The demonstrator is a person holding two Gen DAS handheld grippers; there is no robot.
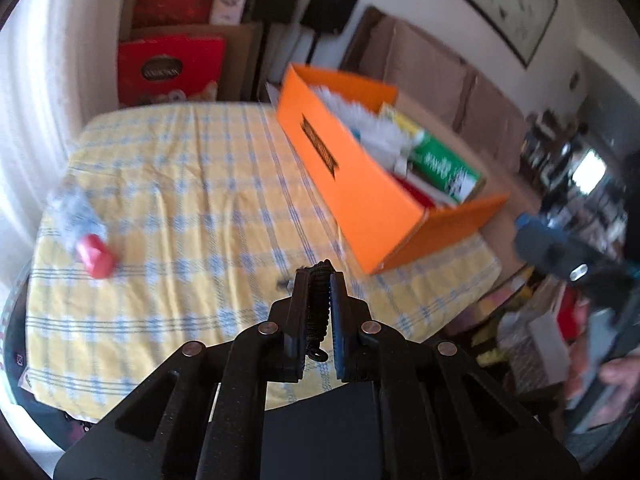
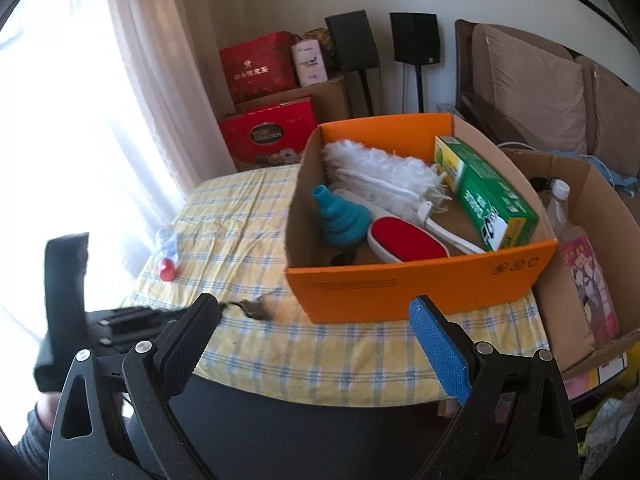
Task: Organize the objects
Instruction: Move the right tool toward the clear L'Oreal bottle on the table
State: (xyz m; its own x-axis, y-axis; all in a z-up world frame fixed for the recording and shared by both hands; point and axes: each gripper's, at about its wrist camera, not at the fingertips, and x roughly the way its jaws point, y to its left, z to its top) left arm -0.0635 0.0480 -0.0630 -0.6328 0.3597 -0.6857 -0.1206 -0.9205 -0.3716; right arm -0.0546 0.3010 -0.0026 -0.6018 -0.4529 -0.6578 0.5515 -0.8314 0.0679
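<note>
Left wrist view: the left gripper (image 1: 319, 280) sits low in the centre of the frame, its jaws drawn nearly together on a black coiled cord (image 1: 318, 312) that runs lengthwise between the pads, one end poking out past the tips toward the top of the frame and a small loop hanging at the near end. Its long axis follows the fingers, pointing up-frame toward the orange box (image 1: 360, 184), which lies right of centre on the yellow checked tablecloth (image 1: 180, 200) with its long side slanting from upper left to lower right. At the left edge lies a bottle with a red cap (image 1: 94, 258), blurred, its cap toward the lower right. The cord looks to be the piece in hand, not yet in the box.

Right wrist view: the right gripper (image 2: 316, 336) is spread wide at the bottom of the frame and holds nothing. The box fills the centre, already holding a white duster (image 2: 380, 172), a teal funnel (image 2: 340, 216), a red lint brush (image 2: 406, 240) and a green carton (image 2: 484, 192) along its right wall. The bottle lies at centre left, well apart from the box, red cap toward the bottom of the frame. A small dark object (image 2: 256, 309) lies on the cloth just beside the box's near left corner; what it is cannot be told. Judging by this, most items are packed; the cord, the bottle and perhaps that small object remain.
</note>
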